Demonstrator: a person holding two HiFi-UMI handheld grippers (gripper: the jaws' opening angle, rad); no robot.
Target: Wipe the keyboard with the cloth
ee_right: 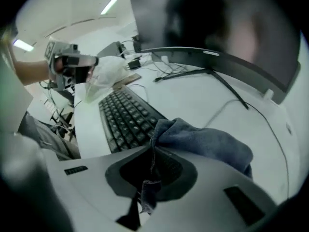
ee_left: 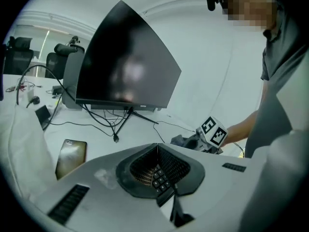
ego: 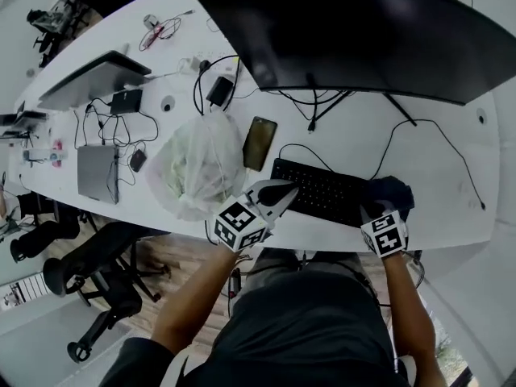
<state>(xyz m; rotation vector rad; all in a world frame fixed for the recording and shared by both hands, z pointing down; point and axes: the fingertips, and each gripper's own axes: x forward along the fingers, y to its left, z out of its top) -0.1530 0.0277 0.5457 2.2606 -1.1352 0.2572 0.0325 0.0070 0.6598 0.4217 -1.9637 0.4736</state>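
Right gripper [ee_right: 152, 158]: jaws pinched tight on a fold of the grey-blue cloth [ee_right: 207, 146]. The rest bunches over the right end of the keyboard [ee_right: 126, 119].

Left gripper [ee_left: 155, 146]: jaws fully together and empty, tips over the keyboard's left end. We cannot tell if they touch it.

We judge the wipe to be starting at the right end. The next move calls for dragging the cloth left along the keys, pressed flat.

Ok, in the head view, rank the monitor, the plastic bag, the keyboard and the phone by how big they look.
Largest to smallest:
1. monitor
2. plastic bag
3. keyboard, its ends partly covered
4. phone
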